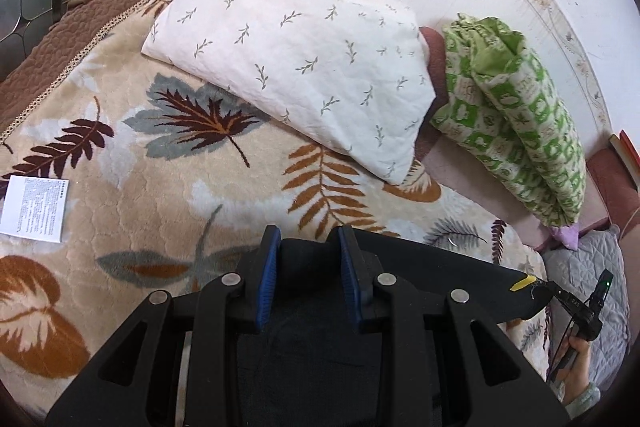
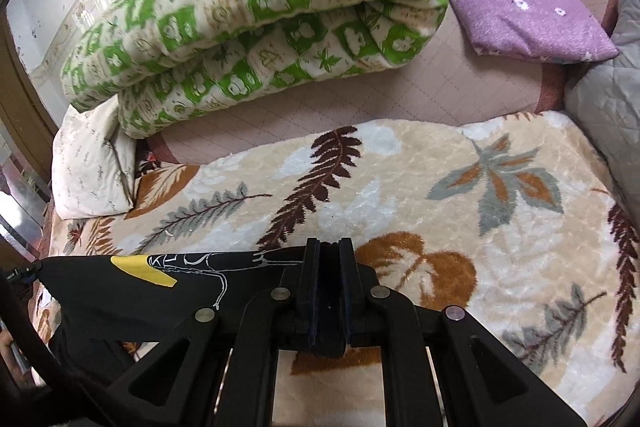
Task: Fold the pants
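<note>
Both grippers are holding the black pants (image 2: pixel 132 291) stretched between them above the leaf-patterned blanket (image 2: pixel 460 179) on the bed, most likely so the cloth hangs flat and free of wrinkles before a fold. The right gripper (image 2: pixel 329 267) is pinching an edge of the fabric with its fingers closed almost completely, only a sliver of dark cloth between them. The left gripper (image 1: pixel 307 271) is standing noticeably wider, its blue pads (image 1: pixel 267 275) bracketing a thicker bunch of the black fabric; it appears to be gripping that bunch, though how firmly I cannot tell. A yellow patch (image 2: pixel 146 269) and white line print are showing on the taut stretch. The white pillow (image 1: pixel 288 39) and green quilt (image 2: pixel 248 15) are lying well apart toward the wall, leaving the blanket as the laying area.
</note>
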Available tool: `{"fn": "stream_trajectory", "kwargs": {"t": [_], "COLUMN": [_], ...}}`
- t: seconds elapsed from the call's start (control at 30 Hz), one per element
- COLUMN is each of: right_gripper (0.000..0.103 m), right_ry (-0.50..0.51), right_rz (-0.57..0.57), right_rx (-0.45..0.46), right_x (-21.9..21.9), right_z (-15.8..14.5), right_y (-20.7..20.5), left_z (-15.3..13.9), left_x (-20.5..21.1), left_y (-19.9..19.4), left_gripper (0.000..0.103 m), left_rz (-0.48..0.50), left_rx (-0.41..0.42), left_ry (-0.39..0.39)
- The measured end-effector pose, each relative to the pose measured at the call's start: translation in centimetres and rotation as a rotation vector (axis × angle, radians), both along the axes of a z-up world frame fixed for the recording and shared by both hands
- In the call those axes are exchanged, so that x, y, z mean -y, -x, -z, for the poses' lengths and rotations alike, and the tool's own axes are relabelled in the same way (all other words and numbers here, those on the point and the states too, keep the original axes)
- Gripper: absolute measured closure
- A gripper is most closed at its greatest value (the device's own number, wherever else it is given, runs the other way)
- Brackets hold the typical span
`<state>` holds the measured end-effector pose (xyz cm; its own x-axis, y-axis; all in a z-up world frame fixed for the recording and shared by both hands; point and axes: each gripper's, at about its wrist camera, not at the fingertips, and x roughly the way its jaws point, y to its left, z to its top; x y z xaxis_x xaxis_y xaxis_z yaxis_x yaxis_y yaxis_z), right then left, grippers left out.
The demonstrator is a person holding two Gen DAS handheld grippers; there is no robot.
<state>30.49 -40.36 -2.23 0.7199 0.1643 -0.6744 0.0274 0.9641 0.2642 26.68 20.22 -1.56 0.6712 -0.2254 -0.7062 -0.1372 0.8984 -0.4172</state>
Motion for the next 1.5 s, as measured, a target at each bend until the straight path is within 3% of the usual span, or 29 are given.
{"fn": "stream_trajectory", "kwargs": {"t": [0.3,0.6,1.23,1.5], "right_gripper": [0.095,0.095,0.095,0.095], "right_ry": [-0.006,-0.025,-0.078,-0.075], "right_rz": [-0.008,-0.015,-0.03,-0.042], "right_rx": [0.019,0.022,-0.057,-0.077], "right_x": [0.4,0.8,1.7,1.5], "right_z": [-1.3,-1.0,5.0,6.4], "right_y": [3.7,7.5,15.0,17.0], "left_z": [-1.1,-0.5,4.1,4.3], "left_x": [0.2,0.3,-0.1,-0.2], "left_y": [3.4,6.5,12.0,13.6], "left_gripper": [0.076,0.076,0.076,0.076], "left_rz": [0.029,0.049,0.092,0.119], "left_rx": [0.028,0.031,-0.016,0.007], "left_ry": [-0.016,-0.007,0.003,-0.018]}}
